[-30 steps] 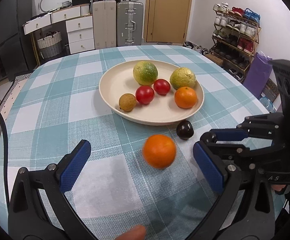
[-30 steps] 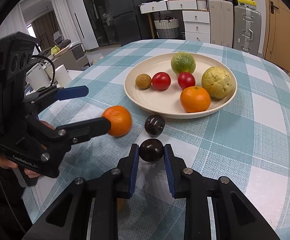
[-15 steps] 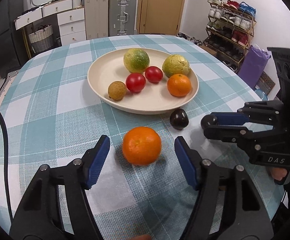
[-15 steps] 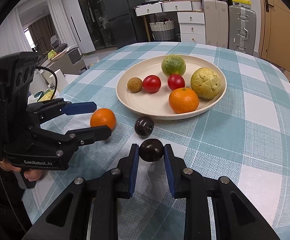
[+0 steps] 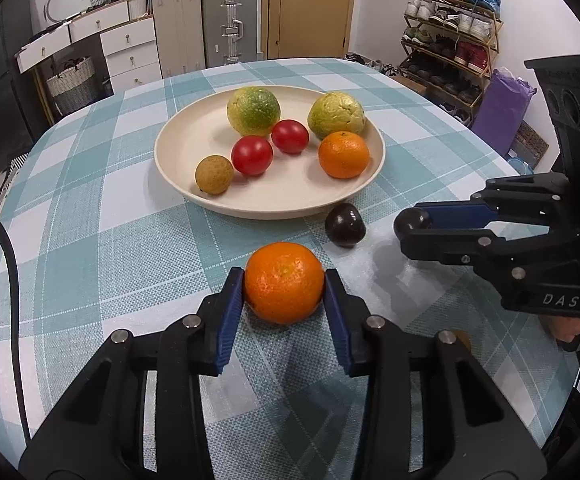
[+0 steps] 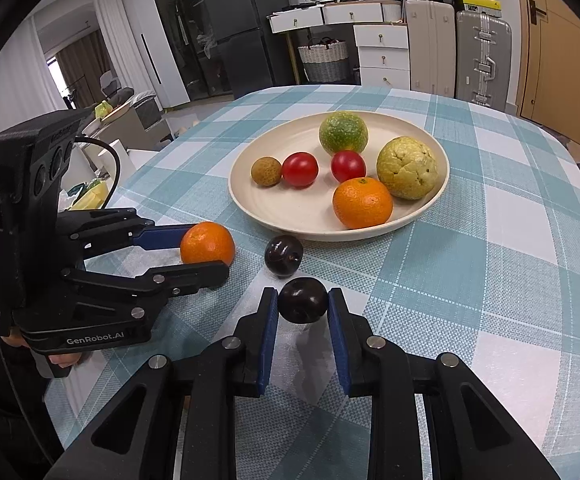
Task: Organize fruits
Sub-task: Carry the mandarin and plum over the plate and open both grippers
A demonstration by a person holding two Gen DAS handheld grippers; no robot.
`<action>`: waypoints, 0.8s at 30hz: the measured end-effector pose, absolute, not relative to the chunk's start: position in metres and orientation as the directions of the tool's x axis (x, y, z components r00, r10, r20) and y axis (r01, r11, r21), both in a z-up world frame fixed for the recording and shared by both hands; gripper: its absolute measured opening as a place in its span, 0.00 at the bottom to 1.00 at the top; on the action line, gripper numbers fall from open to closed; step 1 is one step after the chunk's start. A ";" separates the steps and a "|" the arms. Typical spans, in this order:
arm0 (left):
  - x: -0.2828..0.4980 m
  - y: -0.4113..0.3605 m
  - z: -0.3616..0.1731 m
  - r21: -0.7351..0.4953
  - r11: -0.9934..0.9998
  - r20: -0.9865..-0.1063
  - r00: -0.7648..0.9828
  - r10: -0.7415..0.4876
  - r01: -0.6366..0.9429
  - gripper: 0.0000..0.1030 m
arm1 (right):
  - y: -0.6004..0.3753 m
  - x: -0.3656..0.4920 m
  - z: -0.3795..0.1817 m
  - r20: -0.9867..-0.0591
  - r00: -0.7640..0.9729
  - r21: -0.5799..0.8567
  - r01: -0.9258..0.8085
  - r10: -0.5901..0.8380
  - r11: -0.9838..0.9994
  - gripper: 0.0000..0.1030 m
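pinching an orange (image 5: 284, 282) at its widest part, the left gripper (image 5: 284, 292) sits low in the centre of its own view, blue pads pressed on both sides of the fruit, which rests on or just above the checked tablecloth (image 5: 90, 240). the right gripper (image 6: 303, 306) is closed around a dark plum (image 6: 303, 300) at the lower centre of its view, with a second dark plum (image 6: 284, 255) loose on the cloth just beyond, near the rim of the plate (image 6: 250, 204). the plate, in the upper middle of both views, already carries another orange (image 6: 363, 203), two tomatoes, a small brown fruit and two green-yellow fruits. the orange looks firm with a slightly rough skin, so a grip across its middle should hold without much squeeze; it seems fairly light. the plum is smooth, glossy and probably softer, so it could slip or bruise, and a gentle grip across its fattest part seems safest. both are round and likely to roll once set down on the plate.
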State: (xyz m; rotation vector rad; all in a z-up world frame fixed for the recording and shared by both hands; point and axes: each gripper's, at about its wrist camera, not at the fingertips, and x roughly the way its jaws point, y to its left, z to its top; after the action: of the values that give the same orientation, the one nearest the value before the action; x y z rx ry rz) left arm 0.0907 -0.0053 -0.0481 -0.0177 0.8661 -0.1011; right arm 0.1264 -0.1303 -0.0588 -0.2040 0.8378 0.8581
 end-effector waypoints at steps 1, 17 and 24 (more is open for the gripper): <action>0.090 -0.005 -0.047 -0.058 0.995 -0.758 0.645 -0.098 0.083 0.36 | -0.131 0.127 -0.059 -0.722 0.367 0.160 -0.736 0.586 0.657 0.25; 0.086 0.012 -0.010 -0.091 0.995 -0.657 0.749 -0.091 0.042 0.36 | -0.134 0.131 -0.040 -0.676 0.418 0.159 -0.722 0.607 0.674 0.25; 0.089 0.016 0.007 -0.092 0.995 -0.621 0.780 -0.078 0.026 0.36 | -0.134 0.136 -0.028 -0.652 0.444 0.158 -0.713 0.614 0.683 0.25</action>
State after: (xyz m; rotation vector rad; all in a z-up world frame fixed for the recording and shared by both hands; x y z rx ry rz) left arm 0.0886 0.0155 0.0074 -0.0797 0.6744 -0.0565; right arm 0.1359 -0.1341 -0.0282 -0.1478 0.7441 0.8264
